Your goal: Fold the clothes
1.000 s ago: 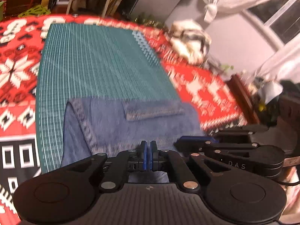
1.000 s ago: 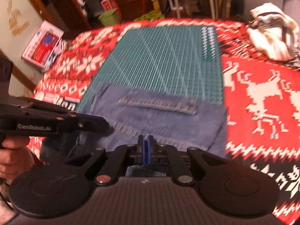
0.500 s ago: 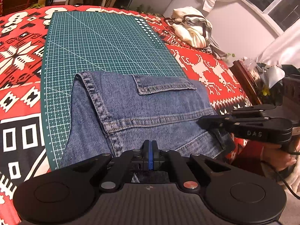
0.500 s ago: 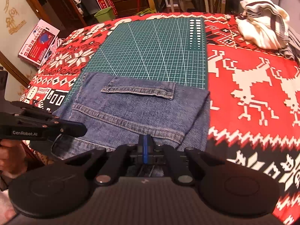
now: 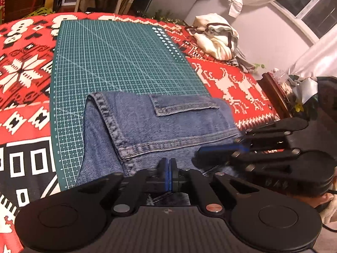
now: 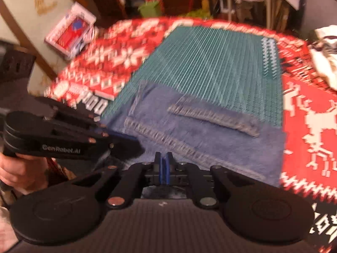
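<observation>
Jeans near hem pinched by my left gripper and right gripper, both clamped, ready to fold forward over mat.

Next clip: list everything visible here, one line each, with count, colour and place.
jeans: 1, blue denim, folded on the mat's near end, near edge off the table
mat: 1, green grid, on the cloth
cloth: 1, red and white pattern, covering the table
clothes pile: 1, cream, far right on the cloth
box: 1, red and white, on the floor, left
left gripper: black, blue fingers shut on the jeans' near edge
right gripper: black, blue fingers shut on the jeans' near edge
hand: 1, holding the left gripper
</observation>
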Motion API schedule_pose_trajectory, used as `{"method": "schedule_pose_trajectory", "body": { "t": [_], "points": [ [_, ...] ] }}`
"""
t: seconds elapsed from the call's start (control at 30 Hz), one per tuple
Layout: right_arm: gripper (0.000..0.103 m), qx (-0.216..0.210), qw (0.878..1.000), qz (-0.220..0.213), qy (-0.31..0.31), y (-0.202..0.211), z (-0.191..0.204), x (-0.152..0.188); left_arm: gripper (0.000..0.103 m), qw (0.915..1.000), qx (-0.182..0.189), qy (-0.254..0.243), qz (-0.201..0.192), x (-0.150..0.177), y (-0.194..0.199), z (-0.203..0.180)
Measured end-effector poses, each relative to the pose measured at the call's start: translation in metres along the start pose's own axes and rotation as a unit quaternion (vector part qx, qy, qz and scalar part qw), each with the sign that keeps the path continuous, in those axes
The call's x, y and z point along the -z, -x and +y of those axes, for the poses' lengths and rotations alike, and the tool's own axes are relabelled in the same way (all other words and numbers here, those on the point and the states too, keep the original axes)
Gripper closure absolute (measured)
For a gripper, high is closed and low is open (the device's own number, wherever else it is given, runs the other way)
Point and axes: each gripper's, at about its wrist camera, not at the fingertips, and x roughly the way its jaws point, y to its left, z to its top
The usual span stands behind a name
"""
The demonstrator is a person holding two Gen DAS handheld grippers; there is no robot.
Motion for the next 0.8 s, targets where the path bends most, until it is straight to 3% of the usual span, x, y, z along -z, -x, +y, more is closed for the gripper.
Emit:
{"method": "schedule_pose_trajectory", "body": {
  "t": [0.17,0.8],
  "points": [
    [0.102,0.009,1.0,-0.012,0.015,0.003,-0.001,0.011,0.1,1.0,0.007,0.001,0.003,0.009,0.001,0.004],
    [0.103,0.034,0.994,-0.022,-0.104,0.045,-0.069,0.046,0.1,0.9998,-0.001,0.003,0.018,0.019,0.002,0.004]
  ]
}}
